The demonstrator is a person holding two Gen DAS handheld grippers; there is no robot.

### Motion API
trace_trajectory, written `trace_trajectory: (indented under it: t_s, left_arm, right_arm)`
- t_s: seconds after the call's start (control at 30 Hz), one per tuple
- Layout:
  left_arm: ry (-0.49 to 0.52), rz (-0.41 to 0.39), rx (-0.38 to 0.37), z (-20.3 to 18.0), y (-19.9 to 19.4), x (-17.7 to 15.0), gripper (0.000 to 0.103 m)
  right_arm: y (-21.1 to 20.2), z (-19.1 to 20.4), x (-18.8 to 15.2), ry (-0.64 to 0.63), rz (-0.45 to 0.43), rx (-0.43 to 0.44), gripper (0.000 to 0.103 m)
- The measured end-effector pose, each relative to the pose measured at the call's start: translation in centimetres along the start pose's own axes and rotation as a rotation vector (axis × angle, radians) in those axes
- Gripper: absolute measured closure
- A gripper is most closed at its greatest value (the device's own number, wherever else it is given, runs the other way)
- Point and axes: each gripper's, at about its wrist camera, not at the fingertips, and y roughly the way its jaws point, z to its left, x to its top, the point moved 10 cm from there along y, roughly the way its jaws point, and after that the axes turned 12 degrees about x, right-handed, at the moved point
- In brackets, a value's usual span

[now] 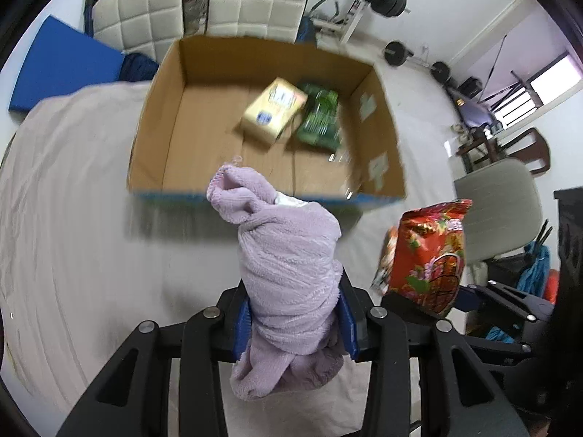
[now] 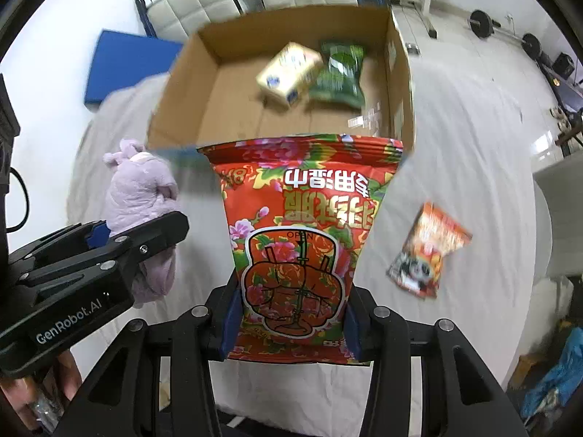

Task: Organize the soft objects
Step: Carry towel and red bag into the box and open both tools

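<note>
Aloft together, two soft items head for the cardboard box [image 1: 266, 116].
Left gripper [image 1: 295, 313] fingers clench the lilac towel [image 1: 288, 266]; right gripper [image 2: 291, 327] fingers pinch the red floral pack [image 2: 302, 218], both above the sheet-covered worktop [image 1: 73, 218], seemingly for dropping in.

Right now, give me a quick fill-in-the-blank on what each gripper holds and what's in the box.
1. The left gripper is shut on a rolled ____ towel.
2. The right gripper is shut on a red floral ____.
3. Inside the cardboard box lie a yellow pack and a ____ pack.
4. A small panda-print packet lies on the white ____, outside the box.

Missing: purple; packet; green; cloth
</note>
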Motion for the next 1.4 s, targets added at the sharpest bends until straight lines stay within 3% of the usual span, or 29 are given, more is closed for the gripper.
trace_trajectory:
  t_s: [0.27, 0.43, 0.53, 0.67, 0.83, 0.97, 1.3, 1.4]
  left_arm:
    - [-0.008, -0.042, -0.02, 1.6, -0.8, 9.1, 0.067]
    - [-0.002, 0.004, 0.008, 3.1, 3.4, 14.2, 0.067]
    - [0.021, 0.056, 0.046, 4.2, 6.8, 16.3, 0.067]
    - [0.031, 0.154, 0.078, 5.2, 12.3, 18.5, 0.067]
    - [0.055, 0.202, 0.123, 6.0, 16.0, 20.6, 0.066]
    - [0.102, 0.276, 0.213, 7.2, 19.5, 20.7, 0.066]
    - [0.158, 0.322, 0.255, 7.4, 22.6, 20.5, 0.064]
    - [0.14, 0.333, 0.248, 7.9, 22.2, 21.1, 0.058]
  right_arm:
    - [-1.2, -0.4, 8.5, 0.002, -0.064, 0.005, 0.055]
    - [0.8, -2.5, 13.7, 0.022, -0.054, -0.035, 0.055]
    - [3.8, -3.8, 15.8, 0.042, -0.005, -0.054, 0.055]
    - [8.1, -5.7, 16.8, 0.055, 0.065, -0.097, 0.055]
    - [12.3, -7.7, 16.6, 0.081, 0.146, -0.136, 0.055]
    - [14.0, -9.0, 16.2, 0.098, 0.179, -0.16, 0.055]
    - [16.7, -8.8, 15.4, 0.085, 0.255, -0.165, 0.054]
    - [17.4, -8.4, 15.0, 0.089, 0.299, -0.151, 0.054]
